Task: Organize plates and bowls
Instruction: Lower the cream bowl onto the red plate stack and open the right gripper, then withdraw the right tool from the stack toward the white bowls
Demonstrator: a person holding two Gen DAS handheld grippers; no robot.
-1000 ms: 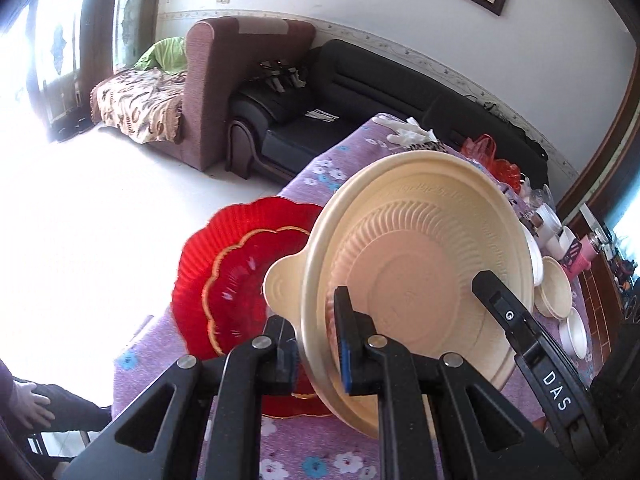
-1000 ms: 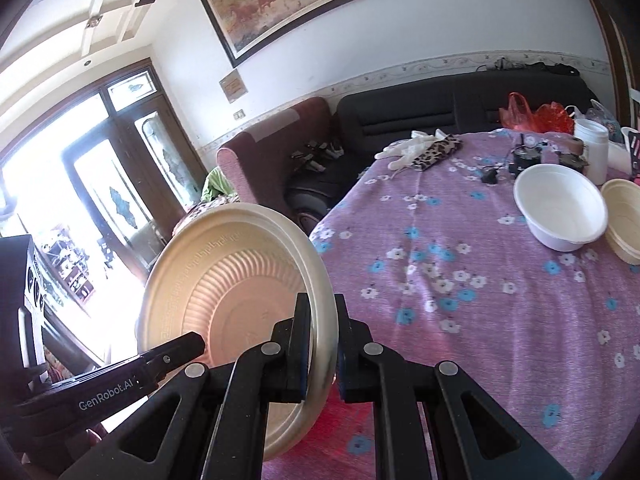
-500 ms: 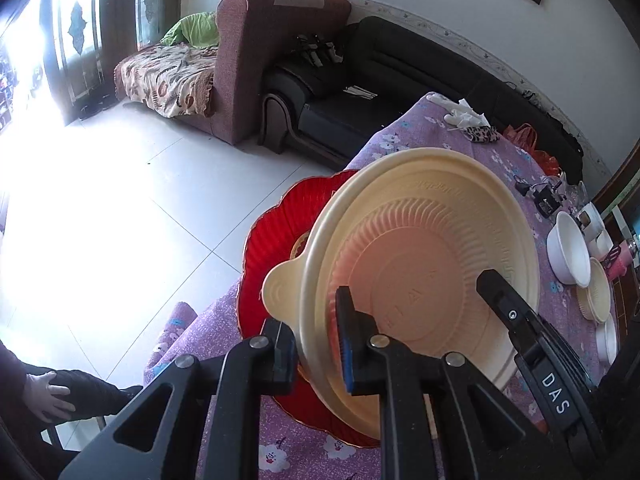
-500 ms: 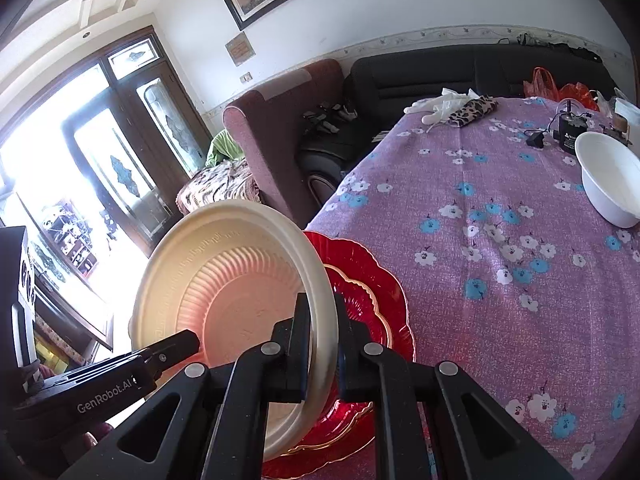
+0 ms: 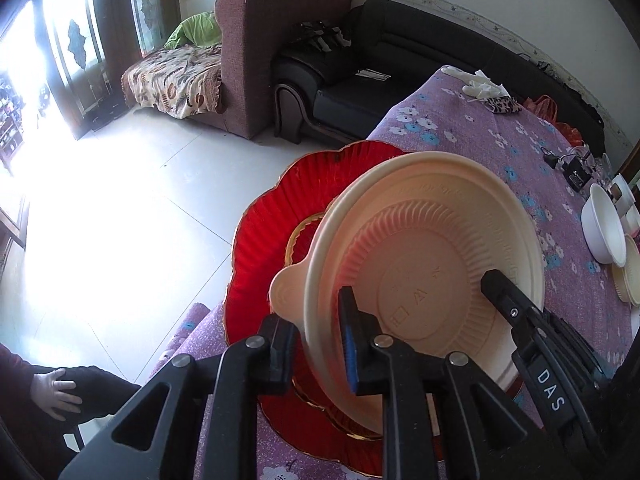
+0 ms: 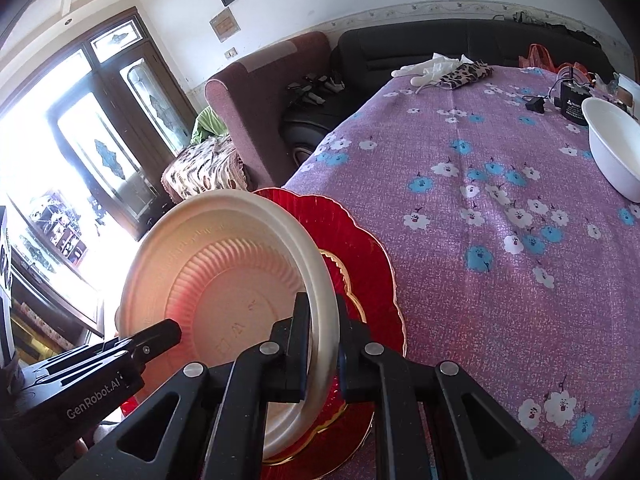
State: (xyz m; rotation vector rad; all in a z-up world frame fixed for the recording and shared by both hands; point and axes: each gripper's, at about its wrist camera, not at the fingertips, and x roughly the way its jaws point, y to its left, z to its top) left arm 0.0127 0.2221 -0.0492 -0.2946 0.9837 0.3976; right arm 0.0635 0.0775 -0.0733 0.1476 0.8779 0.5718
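Observation:
A cream ribbed plastic plate (image 5: 424, 276) with a small tab handle is held between both grippers, just above a red scalloped plate (image 5: 264, 248) with gold trim at the table's near corner. My left gripper (image 5: 320, 332) is shut on the cream plate's left rim. My right gripper (image 6: 322, 340) is shut on its opposite rim (image 6: 320, 280). The cream plate tilts over the red plate (image 6: 360, 240) and hides its middle. The right gripper's finger shows in the left wrist view (image 5: 516, 316).
The table has a purple flowered cloth (image 6: 500, 200). A white bowl (image 6: 616, 144) and stacked cream bowls (image 5: 630, 276) stand at the far right. Gloves and a leopard pouch (image 6: 464, 74) lie at the far end. A black sofa (image 5: 360, 80) and maroon armchair lie beyond.
Both grippers have lowered the cream plate toward the red plate. The views tilted down and the table came closer. Both grips are unchanged.

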